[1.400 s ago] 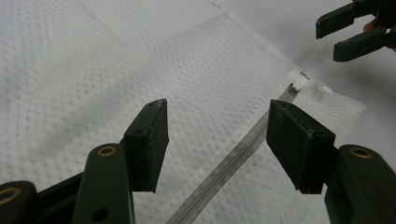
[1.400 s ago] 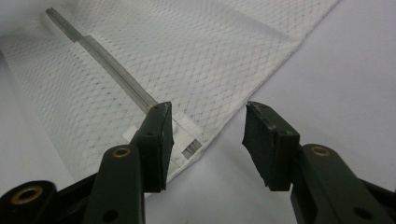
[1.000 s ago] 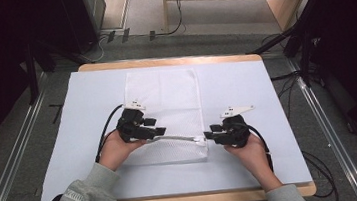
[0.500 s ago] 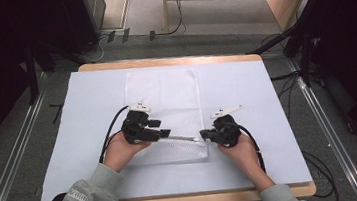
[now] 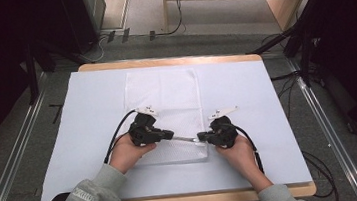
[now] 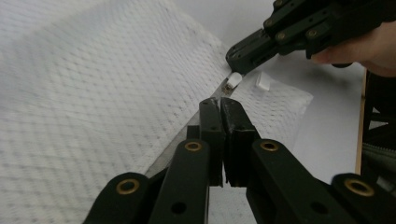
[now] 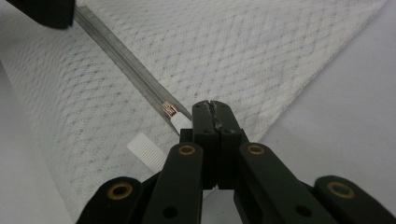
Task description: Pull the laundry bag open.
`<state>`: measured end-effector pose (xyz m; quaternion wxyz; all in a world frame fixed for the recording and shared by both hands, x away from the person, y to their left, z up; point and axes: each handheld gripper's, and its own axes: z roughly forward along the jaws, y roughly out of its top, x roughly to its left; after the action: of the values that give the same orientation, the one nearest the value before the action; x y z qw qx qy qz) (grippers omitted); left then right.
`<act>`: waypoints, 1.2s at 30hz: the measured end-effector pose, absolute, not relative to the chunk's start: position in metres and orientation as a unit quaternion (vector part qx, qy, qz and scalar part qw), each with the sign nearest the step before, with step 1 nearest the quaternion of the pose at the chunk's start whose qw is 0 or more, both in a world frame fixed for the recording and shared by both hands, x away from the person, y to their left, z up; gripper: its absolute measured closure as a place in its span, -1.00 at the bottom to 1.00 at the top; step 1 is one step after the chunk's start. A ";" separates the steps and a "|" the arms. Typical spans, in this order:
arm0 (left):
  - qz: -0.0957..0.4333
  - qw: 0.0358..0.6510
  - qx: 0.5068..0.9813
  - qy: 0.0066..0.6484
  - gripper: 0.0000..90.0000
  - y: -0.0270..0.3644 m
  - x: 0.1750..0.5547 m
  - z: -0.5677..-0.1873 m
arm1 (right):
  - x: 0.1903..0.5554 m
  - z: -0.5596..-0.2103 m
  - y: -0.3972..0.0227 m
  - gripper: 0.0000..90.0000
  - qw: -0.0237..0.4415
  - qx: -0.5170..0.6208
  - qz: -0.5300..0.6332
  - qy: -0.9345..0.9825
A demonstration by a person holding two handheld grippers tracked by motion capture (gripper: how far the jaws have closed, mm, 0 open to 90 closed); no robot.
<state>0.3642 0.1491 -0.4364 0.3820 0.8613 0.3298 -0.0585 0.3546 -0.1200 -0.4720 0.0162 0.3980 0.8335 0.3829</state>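
Observation:
A white mesh bag lies flat on the table, and its grey zipper strip runs along the near part. My left gripper is shut on that strip, as the left gripper view shows. My right gripper faces it from the right, shut at the zipper pull with its white tab. The right gripper's tip sits just above that tab. A second small white ribbed tab lies on the mesh beside the right gripper.
A white sheet covers the wooden table. Black cables trail from both grippers. Metal rails and dark stands flank the table, and floor cables lie beyond the far edge.
The two grippers have come closer together along the zipper strip, the left moving right and the right moving left. The stretch of strip between them is shorter.

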 end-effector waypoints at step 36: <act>-0.067 0.359 0.873 0.325 0.84 0.140 0.368 -0.452 | 0.343 -0.466 -0.101 0.98 0.025 0.357 0.390 0.848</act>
<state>0.3682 0.1396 -0.4522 0.3586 0.8727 0.3246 -0.0671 0.3428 -0.1005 -0.4664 0.0247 0.3573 0.8482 0.3902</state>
